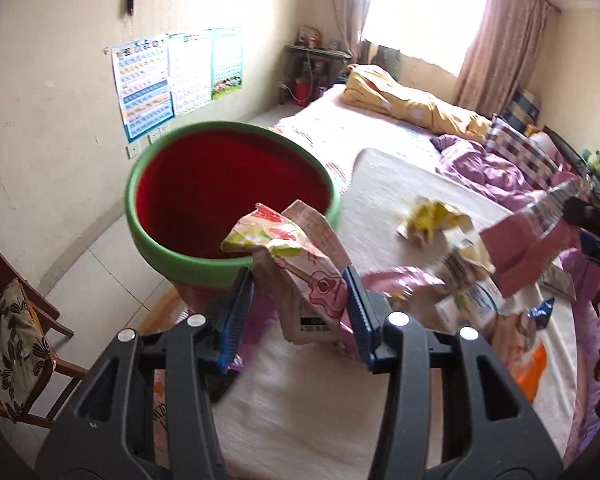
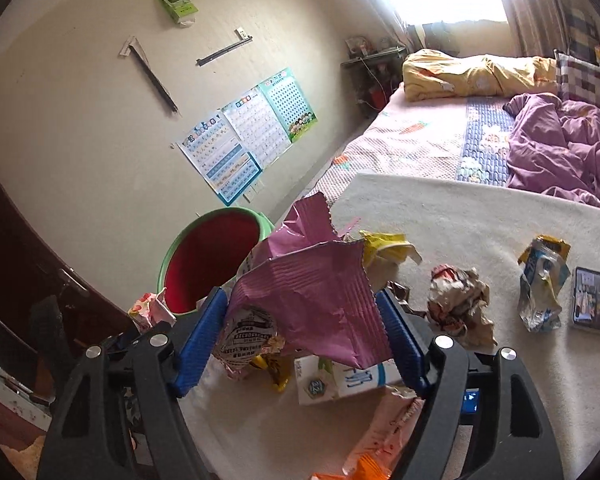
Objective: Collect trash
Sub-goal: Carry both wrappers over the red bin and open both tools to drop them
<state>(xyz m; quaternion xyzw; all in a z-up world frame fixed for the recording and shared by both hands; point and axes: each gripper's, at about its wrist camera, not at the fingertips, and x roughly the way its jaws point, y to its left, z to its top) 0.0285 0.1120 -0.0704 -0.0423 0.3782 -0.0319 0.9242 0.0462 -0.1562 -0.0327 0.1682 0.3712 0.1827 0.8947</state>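
My left gripper (image 1: pixel 298 300) is shut on a pink and white snack wrapper (image 1: pixel 300 268), held just at the near rim of the green-rimmed red bin (image 1: pixel 220 184). My right gripper (image 2: pixel 304 340) is shut on a pink foil wrapper (image 2: pixel 316 292), lifted above the bed's white blanket (image 2: pixel 480 216); the wrapper also shows at the right of the left wrist view (image 1: pixel 528 248). The bin (image 2: pixel 208 264) stands beyond the bed's left edge. Loose trash lies on the blanket: a yellow wrapper (image 1: pixel 432 218), a crumpled wrapper (image 2: pixel 460 304), a blue and white packet (image 2: pixel 542 288), a milk carton (image 2: pixel 348 380).
A phone (image 2: pixel 596 300) lies on the blanket at the right. A purple duvet (image 2: pixel 568 144) and a yellow quilt (image 2: pixel 472 72) lie further up the bed. A wooden chair with a cushion (image 1: pixel 12 344) stands at the left. Posters (image 1: pixel 172 76) hang on the wall.
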